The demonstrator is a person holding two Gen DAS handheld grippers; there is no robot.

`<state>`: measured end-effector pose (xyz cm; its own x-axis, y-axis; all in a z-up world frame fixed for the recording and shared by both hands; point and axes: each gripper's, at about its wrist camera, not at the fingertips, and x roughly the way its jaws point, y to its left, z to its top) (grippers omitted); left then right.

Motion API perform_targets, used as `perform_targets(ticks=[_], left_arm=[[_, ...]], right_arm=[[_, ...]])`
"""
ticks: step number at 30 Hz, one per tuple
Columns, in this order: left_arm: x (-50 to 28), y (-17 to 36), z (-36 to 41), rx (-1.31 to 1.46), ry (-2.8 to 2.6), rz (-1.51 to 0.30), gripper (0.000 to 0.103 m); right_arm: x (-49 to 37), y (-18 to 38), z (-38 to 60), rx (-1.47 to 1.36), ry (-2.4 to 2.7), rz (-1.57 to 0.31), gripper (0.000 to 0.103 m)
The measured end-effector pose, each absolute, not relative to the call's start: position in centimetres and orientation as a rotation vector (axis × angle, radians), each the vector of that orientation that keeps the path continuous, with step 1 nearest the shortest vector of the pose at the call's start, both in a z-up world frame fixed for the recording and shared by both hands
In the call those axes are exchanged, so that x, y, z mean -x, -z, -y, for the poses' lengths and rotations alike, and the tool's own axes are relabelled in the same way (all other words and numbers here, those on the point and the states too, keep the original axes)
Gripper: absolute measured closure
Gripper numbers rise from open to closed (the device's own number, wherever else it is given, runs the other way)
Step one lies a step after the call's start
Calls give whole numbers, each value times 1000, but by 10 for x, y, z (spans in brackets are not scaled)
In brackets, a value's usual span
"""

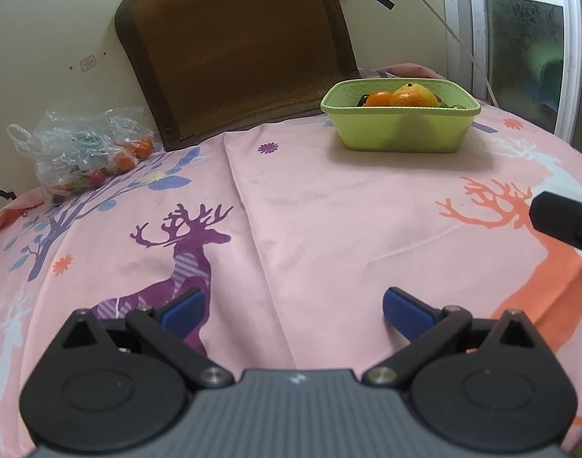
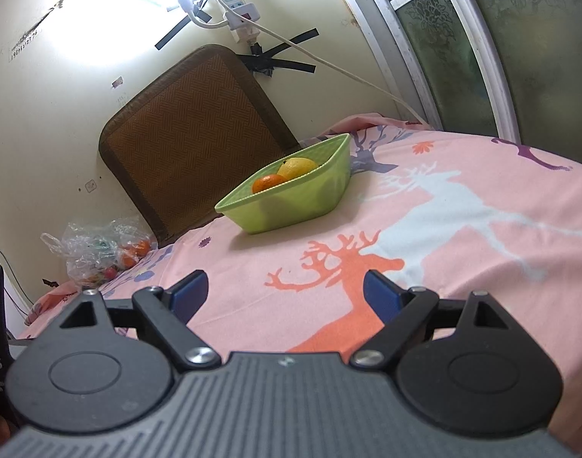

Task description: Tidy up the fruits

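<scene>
Green basket (image 1: pixel 401 129): sits toward the far side of the pink deer-print cloth (image 1: pixel 310 210), holding an orange (image 1: pixel 378 98) and a yellow fruit (image 1: pixel 415 89).
Plastic bag (image 1: pixel 81 149): far left by the wall, with small orange and red fruits inside.
Left gripper (image 1: pixel 294 307): fingers spread wide, nothing between them.
Right gripper (image 2: pixel 285 292): fingers likewise parted and empty, well short of the basket.

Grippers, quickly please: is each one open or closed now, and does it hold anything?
Left gripper: open, holding nothing.
Right gripper: open, holding nothing.
</scene>
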<state>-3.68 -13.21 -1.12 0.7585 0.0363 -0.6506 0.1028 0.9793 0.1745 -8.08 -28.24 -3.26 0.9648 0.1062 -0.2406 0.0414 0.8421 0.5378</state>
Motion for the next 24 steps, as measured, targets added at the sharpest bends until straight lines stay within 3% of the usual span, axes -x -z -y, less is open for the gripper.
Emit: perform_targets(ticks=[24], left_arm=[[39,12,137,-235,41,-694,0]], right_arm=[[81,34,283,-577,-32,-269,13]])
